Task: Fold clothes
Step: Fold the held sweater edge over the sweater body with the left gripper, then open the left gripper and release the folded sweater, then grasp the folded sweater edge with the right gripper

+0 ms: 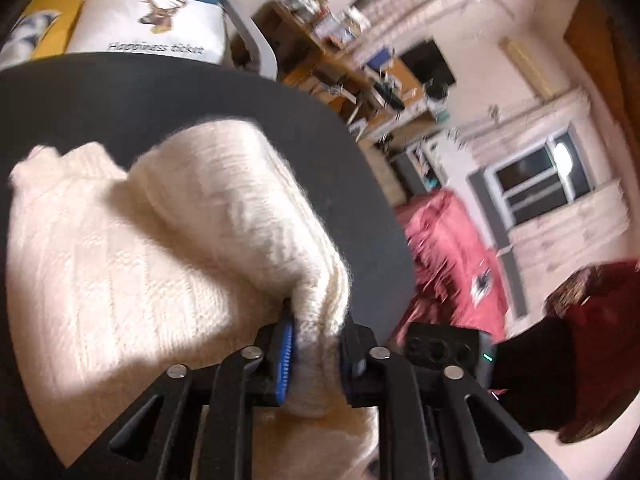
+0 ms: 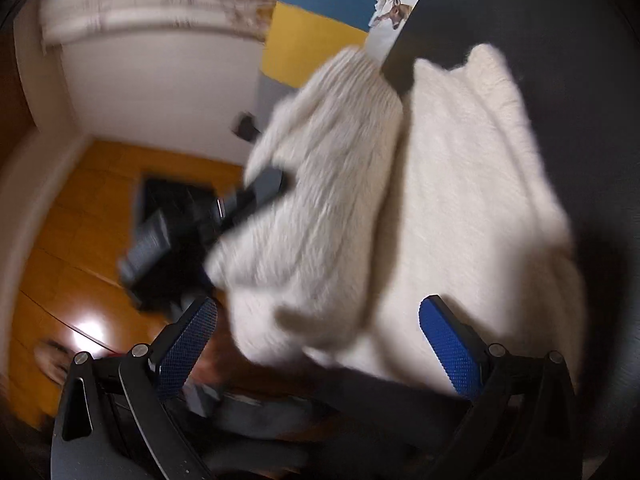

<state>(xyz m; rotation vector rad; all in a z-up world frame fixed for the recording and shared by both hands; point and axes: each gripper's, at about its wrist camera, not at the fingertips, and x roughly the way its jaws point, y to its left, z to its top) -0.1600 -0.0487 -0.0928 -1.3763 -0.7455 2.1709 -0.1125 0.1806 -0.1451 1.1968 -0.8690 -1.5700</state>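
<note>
A cream knitted sweater (image 1: 120,260) lies on a dark grey round table (image 1: 200,92). My left gripper (image 1: 316,360) is shut on a thick fold of its edge, the knit bunched between the blue pads. In the right wrist view that left gripper (image 2: 248,200) holds the fold raised over the table's left edge, above the flat part of the sweater (image 2: 472,200). My right gripper (image 2: 318,320) stands wide open just in front of the sweater's near edge, its blue pads (image 2: 448,348) touching nothing. Both views are blurred.
A white cushion with a deer print (image 1: 152,28) and a white chair back (image 1: 256,40) stand beyond the table. A pink-red cloth (image 1: 452,264) and cluttered shelves (image 1: 340,52) lie to the right. A dark sleeve (image 1: 532,380) is at lower right. Orange floor (image 2: 80,220) shows left.
</note>
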